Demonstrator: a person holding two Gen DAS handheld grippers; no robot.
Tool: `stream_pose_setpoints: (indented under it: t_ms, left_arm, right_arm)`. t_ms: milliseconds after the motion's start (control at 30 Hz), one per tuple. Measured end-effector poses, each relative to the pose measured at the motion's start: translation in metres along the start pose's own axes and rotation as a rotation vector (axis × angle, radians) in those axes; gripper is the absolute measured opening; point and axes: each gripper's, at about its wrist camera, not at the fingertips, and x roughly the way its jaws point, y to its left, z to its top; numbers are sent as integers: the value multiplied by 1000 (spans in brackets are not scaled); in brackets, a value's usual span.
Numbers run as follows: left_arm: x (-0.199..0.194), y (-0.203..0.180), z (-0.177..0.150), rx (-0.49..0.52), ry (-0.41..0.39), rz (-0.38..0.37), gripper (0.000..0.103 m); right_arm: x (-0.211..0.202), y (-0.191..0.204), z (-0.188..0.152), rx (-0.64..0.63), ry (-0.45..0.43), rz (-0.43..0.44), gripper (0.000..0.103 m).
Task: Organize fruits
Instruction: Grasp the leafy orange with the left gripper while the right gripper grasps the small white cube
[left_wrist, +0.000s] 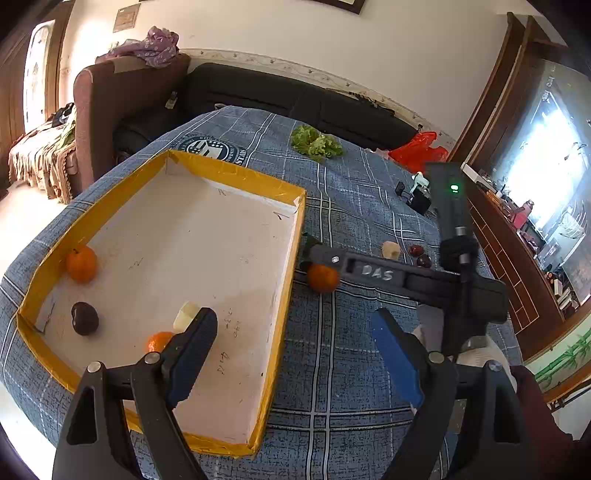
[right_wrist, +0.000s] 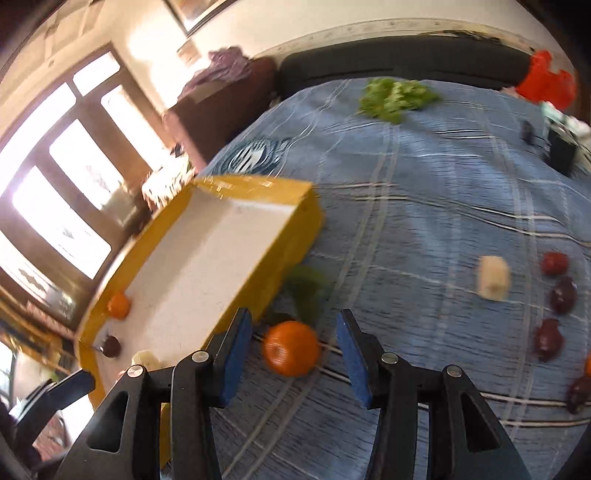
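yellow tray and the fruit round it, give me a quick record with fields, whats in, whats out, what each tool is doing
tray: yellow tray with white floor, on the blue plaid cloth
in tray: one orange, a second orange, a dark plum, a pale fruit chunk
outside tray: orange on cloth beside the tray's wall, pale chunk, several dark red fruits
left tool: open, empty, over the tray's near corner
right tool: open, straddling the orange on cloth, pads not touching it
far side: lettuce

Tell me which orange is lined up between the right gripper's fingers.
The orange on the blue cloth beside the yellow tray; the other oranges lie inside it.
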Motion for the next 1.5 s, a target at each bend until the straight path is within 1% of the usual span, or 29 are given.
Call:
stream_pose_setpoints:
  t_ms: [33,100,233,267,333,400,433,500,567,600,700,800,867,900,967,1033,1167,1300,1400,1433,1500]
  left_arm:
    - [-1,1,-1,-2,0,-5,85]
    - [-1,1,-2,-1,0,-12,85]
    - [-1,0,-4,7,2,-34,85]
    - [0,-1,-5,8,4,-44,85]
    - [2,-4,-7,20,10,-58,85]
    - [4,-9,-9,34,17,-67,85]
    - [5,-11,-11,45,21,-74,85]
    - [7,-16,-13,71,26,-83,85]
    - [7,-20,-15,91,29,-86,85]
    - [8,-23,-16,104,31,-87,85]
    - [12,-29,-17,131,43,-89,85]
    - [20,-36,-19,153,67,-98,85]
    - [24,-42,-22,181,74,-99,83]
    - [26,-45,-24,195,81,-100,83]
    - [32,-47,-25,205,93,-100,82]
    - [38,-53,-24,224,103,-99,82]
    - [56,-66,-22,278,115,-80,82]
    - [83,-75,-21,315,163,-52,82]
    - [99,-74,-20,307,199,-58,81]
    - [102,-75,-20,317,192,-36,78]
    - [105,-77,-21,333,182,10,70]
  right_arm:
    - [4,3,-1,-15,19,-4,50]
    - [11,7,-5,-40,57,-37,37]
    - [-8,-4,-18,-12,89,22,36]
    - [-15,-8,-23,-6,99,42,34]
    - [-24,-13,-28,0,115,66,34]
    - [-33,-24,-30,16,129,115,36]
    - [-38,-32,-27,29,109,100,36]
    - [-52,-55,-15,59,6,-33,37]
    - [-60,-74,-3,76,-73,-179,37]
    - [-60,-83,3,90,-88,-215,39]
    - [-48,-99,19,127,-85,-248,39]
    - [-24,-101,26,98,-37,-331,40]
    - [-12,-104,27,97,-11,-346,39]
    - [-8,-106,26,106,4,-345,35]
    - [-10,-111,22,129,4,-317,19]
    - [-19,-115,16,150,-15,-302,18]
    - [-43,-120,-1,184,-48,-237,18]
    - [-64,-117,-18,201,-67,-158,18]
    - [-79,-111,-31,191,-76,-121,18]
    - [-82,-109,-34,189,-78,-112,18]
    - [-88,-107,-40,191,-81,-91,18]
